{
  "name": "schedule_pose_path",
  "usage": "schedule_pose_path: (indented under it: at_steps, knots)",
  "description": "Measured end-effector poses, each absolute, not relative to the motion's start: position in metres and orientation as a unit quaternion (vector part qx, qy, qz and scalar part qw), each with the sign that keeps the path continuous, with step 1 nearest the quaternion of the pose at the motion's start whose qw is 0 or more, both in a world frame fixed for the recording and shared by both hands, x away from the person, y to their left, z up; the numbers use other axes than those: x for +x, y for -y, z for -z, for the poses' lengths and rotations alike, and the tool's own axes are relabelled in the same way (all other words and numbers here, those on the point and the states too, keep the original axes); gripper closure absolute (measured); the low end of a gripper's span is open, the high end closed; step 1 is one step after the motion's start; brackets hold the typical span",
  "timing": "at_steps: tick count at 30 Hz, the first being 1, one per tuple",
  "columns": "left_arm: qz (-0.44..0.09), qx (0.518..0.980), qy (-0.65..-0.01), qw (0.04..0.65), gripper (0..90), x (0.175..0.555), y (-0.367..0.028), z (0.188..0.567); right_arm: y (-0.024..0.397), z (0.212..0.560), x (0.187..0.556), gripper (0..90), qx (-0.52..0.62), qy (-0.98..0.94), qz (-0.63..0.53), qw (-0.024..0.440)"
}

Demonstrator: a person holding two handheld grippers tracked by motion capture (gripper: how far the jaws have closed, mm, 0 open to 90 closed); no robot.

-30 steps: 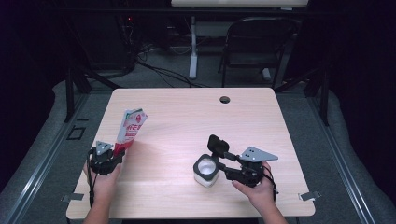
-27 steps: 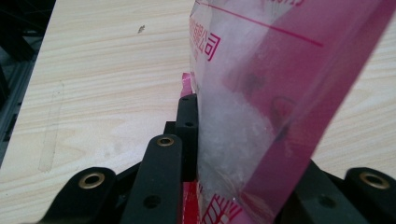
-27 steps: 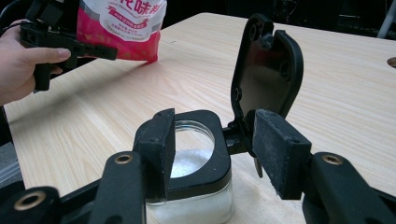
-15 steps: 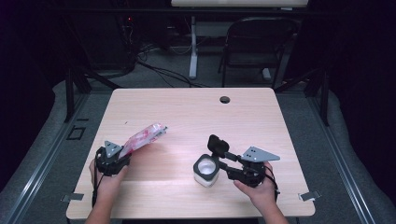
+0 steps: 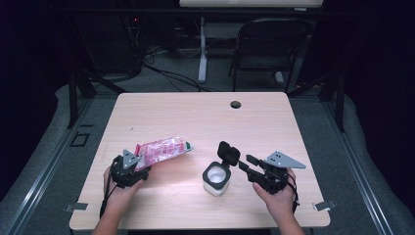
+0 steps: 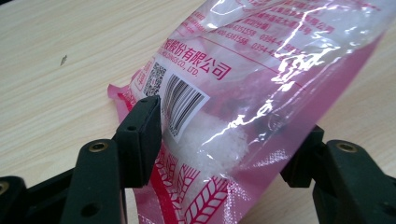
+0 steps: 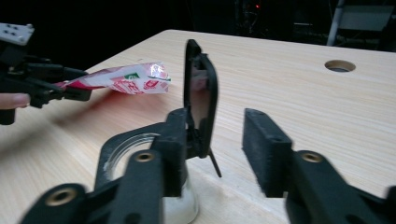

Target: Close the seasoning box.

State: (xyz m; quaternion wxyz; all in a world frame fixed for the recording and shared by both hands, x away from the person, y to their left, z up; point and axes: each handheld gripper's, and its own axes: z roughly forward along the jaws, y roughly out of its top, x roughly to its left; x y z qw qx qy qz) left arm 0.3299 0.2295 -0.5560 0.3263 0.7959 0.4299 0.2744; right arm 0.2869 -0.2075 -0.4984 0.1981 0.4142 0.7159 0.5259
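Note:
A pink and red plastic bag (image 5: pixel 161 151) of white grains lies flat on the wooden table (image 5: pixel 195 112), left of the middle. My left gripper (image 5: pixel 141 164) is at the bag's near end. In the left gripper view its jaws have just been opening and stand open on either side of the bag (image 6: pixel 243 93). A small clear jar (image 5: pixel 216 179) with white contents stands at centre right, its black flip lid (image 5: pixel 228 152) raised. My right gripper (image 5: pixel 241 164) is open at the lid (image 7: pixel 201 98), which stands by the left finger (image 7: pixel 173 135), apart from the right pad.
A round cable hole (image 5: pixel 235 104) sits near the table's far edge. A folding chair (image 5: pixel 266 44) and floor cables lie beyond the table. The left gripper and the bag's far end (image 7: pixel 126 77) appear across the table in the right gripper view.
The bag went from upright in the left gripper to lying flat on the table, tipping to the right. The left jaws opened. The right hand, jar and lid stayed put.

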Motion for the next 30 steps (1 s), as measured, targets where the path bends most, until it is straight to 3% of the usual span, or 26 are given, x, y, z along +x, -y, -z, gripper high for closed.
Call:
schedule_pose_path:
  at_steps: [8, 14, 24, 30]
  knots:
    - [-0.246, 0.827, -0.406, 0.302, 38.0, 0.325, -0.221, 0.553, 0.197, 0.504, 0.304, 46.0, 0.403, -0.739, -0.508, 0.180]
    - [-0.214, 0.840, -0.393, 0.306, 36.7, 0.316, -0.219, 0.555, 0.191, 0.508, 0.315, 45.8, 0.401, -0.747, -0.509, 0.150]
    - [-0.184, 0.804, -0.422, 0.377, 36.3, 0.305, -0.227, 0.555, 0.185, 0.508, 0.324, 63.7, 0.373, -0.767, -0.507, 0.129]
    - [-0.195, 0.791, -0.440, 0.378, 36.4, 0.304, -0.237, 0.556, 0.184, 0.508, 0.325, 71.1, 0.363, -0.773, -0.502, 0.134]
